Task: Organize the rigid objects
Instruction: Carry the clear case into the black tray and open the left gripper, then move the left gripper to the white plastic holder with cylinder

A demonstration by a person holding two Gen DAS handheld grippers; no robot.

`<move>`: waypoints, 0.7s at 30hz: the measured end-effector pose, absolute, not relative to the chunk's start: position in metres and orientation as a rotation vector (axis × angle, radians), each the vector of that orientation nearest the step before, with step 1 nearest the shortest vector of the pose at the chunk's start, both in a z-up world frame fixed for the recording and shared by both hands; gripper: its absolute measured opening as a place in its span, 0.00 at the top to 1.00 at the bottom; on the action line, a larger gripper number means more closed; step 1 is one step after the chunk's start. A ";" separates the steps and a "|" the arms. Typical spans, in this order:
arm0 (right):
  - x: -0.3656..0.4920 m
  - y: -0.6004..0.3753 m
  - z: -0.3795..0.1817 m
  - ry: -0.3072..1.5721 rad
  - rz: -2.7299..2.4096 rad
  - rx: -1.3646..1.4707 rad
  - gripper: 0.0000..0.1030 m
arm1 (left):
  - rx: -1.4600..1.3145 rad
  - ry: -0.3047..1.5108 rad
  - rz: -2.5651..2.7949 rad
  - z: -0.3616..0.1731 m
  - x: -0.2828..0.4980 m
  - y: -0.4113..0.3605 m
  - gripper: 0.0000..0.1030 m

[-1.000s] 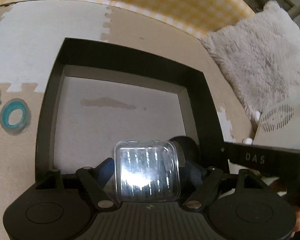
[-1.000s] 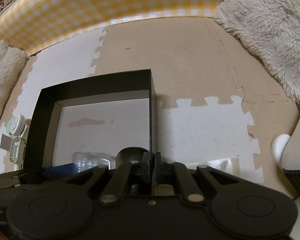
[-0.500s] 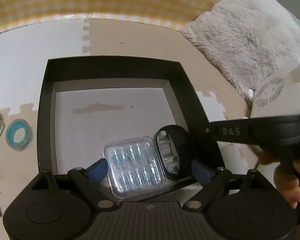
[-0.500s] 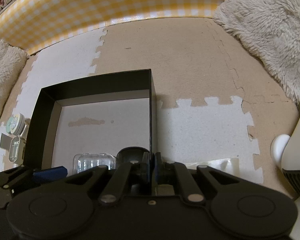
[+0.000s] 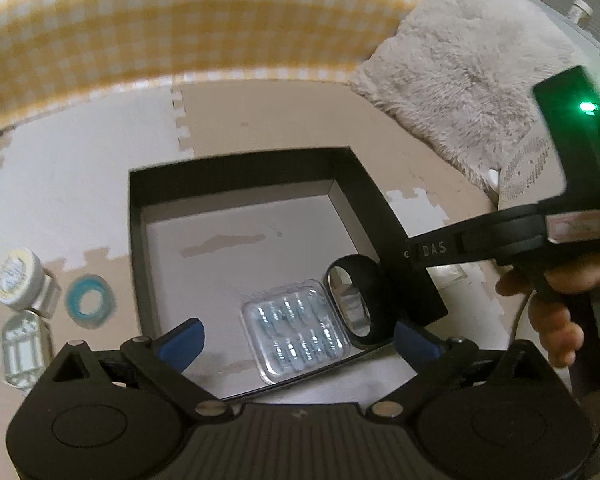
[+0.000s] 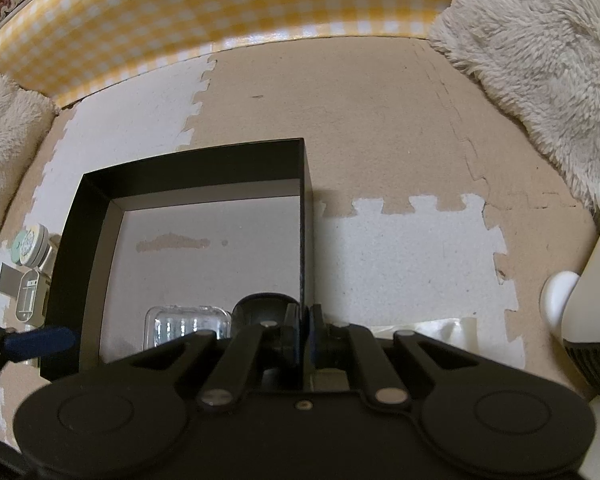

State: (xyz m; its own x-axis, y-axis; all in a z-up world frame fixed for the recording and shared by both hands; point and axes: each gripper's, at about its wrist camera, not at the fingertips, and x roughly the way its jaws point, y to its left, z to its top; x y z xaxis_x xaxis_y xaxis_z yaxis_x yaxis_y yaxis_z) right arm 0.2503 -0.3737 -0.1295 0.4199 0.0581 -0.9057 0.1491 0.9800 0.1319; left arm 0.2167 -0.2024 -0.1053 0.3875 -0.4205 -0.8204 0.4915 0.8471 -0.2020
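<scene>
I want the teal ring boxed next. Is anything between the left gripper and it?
Yes. The left gripper, open, sits over the black box. The teal ring lies on the mat outside the box's left wall, so that wall stands between them. The gripper would probably need to lift over it. Nothing covers the ring.
</scene>
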 end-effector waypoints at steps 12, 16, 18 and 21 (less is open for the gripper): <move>0.250 -0.370 -0.129 1.133 -0.061 0.174 0.96 | 0.067 0.865 -0.550 -0.060 0.201 -0.154 0.00; 0.250 -0.370 -0.129 1.132 -0.061 0.172 0.96 | 0.058 0.826 -0.521 -0.048 0.204 -0.134 0.00; 0.250 -0.370 -0.129 1.132 -0.061 0.170 0.96 | 0.056 0.812 -0.502 -0.045 0.206 -0.123 0.00; 0.250 -0.370 -0.129 1.131 -0.062 0.165 0.96 | 0.040 0.798 -0.464 -0.047 0.212 -0.105 0.00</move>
State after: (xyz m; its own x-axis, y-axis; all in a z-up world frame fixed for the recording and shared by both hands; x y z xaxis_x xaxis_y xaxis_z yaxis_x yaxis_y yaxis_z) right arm 0.2500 -0.3697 -0.1293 0.4252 0.0342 -0.9045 0.1334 0.9860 0.1000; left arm 0.2124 -0.1055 -0.0470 0.6037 -0.3859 -0.6976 0.4154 0.8991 -0.1378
